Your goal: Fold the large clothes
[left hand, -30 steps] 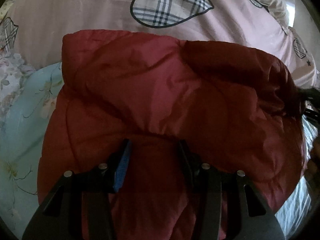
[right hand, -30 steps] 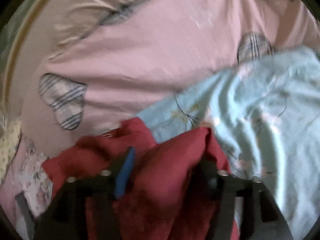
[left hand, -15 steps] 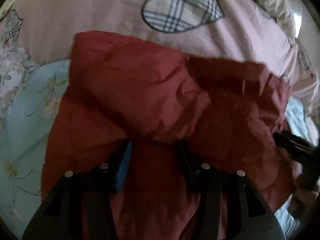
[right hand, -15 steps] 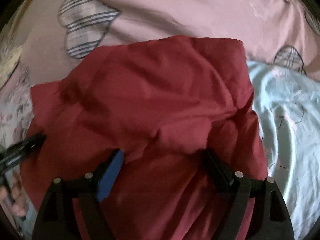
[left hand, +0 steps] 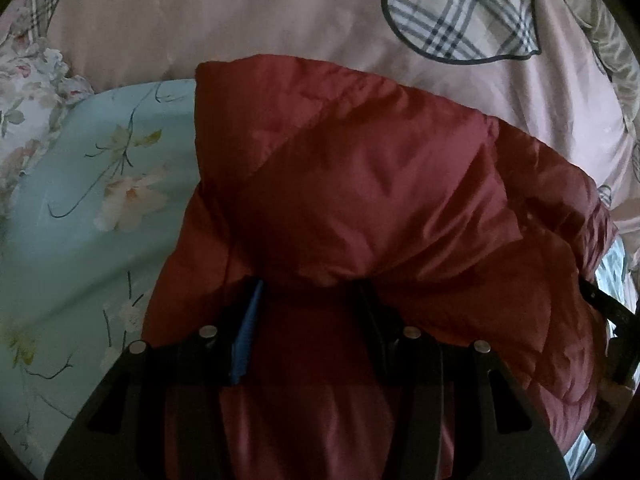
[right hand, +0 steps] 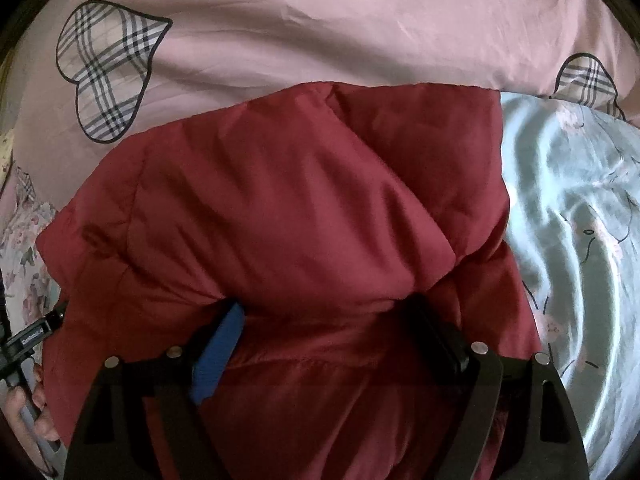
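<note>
Left wrist view. Red padded jacket (left hand: 360, 184): laid folded on the bed, part on the pink sheet (left hand: 240, 12) with its plaid heart patch (left hand: 464, 12), part on the pale blue floral cloth (left hand: 80, 208). A white floral fabric (left hand: 28, 92) is seen at the upper left edge. Left gripper (left hand: 308, 292): jaws held partly open, a thick bunched fold of the jacket wedged between them and bulging over the fingertips; the fabric is seen pressed by both pads, so it is held. The other gripper's dark tip is glimpsed at the right edge, beside the jacket's far side.

Right wrist view. The same jacket (right hand: 280, 208) fills the middle of the frame, pink sheet (right hand: 320, 32) behind it, blue floral cloth (right hand: 580, 220) to its right. Right gripper (right hand: 326, 312): jaws stand wide and have just been opening; a broad puffed fold lies between them, its mass draped over the fingertips. Whether the pads still press on it cannot be told. A hand (right hand: 28, 412) on the other gripper's handle is seen at the lower left edge, close beside the jacket's edge.
</note>
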A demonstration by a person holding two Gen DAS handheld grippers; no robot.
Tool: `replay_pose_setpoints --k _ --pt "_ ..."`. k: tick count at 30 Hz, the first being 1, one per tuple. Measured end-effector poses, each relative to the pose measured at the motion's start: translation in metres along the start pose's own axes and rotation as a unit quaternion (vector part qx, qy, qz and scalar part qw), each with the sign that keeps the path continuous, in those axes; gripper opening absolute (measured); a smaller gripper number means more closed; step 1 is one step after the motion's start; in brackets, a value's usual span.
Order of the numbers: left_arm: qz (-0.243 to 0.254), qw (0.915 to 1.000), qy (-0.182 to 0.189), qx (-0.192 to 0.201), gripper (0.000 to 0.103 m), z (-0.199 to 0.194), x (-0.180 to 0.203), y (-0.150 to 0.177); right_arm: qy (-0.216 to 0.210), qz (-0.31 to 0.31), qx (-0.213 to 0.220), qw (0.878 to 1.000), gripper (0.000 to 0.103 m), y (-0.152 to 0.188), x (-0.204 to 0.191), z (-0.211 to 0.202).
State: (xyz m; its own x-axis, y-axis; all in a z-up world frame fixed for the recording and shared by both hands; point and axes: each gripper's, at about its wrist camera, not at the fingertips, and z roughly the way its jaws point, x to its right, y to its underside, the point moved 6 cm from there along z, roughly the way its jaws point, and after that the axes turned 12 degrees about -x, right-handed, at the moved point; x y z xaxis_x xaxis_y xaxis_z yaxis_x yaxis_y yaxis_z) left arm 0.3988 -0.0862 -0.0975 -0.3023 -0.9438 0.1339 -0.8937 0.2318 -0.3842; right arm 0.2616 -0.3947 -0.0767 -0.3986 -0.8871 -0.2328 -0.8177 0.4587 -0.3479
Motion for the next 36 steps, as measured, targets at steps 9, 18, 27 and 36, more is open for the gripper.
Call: replay_pose_setpoints --k 9,18,27,36 --pt "0.005 1.0 -0.003 0.003 0.047 -0.019 0.005 0.009 -0.003 -0.001 0.004 1.0 0.085 -0.006 0.003 0.005" --pt "-0.006 0.9989 0.035 0.03 0.047 -0.061 -0.007 0.037 -0.022 -0.01 0.029 0.999 0.086 0.008 0.006 -0.028" --pt "-0.024 0.9971 0.06 0.041 0.075 -0.076 -0.04 0.051 -0.033 -0.012 0.053 0.998 0.086 0.047 0.029 -0.082" --pt "-0.06 0.9935 0.093 0.024 0.075 -0.062 -0.064 0.062 -0.045 0.033 0.034 0.998 0.087 0.066 0.069 -0.088"
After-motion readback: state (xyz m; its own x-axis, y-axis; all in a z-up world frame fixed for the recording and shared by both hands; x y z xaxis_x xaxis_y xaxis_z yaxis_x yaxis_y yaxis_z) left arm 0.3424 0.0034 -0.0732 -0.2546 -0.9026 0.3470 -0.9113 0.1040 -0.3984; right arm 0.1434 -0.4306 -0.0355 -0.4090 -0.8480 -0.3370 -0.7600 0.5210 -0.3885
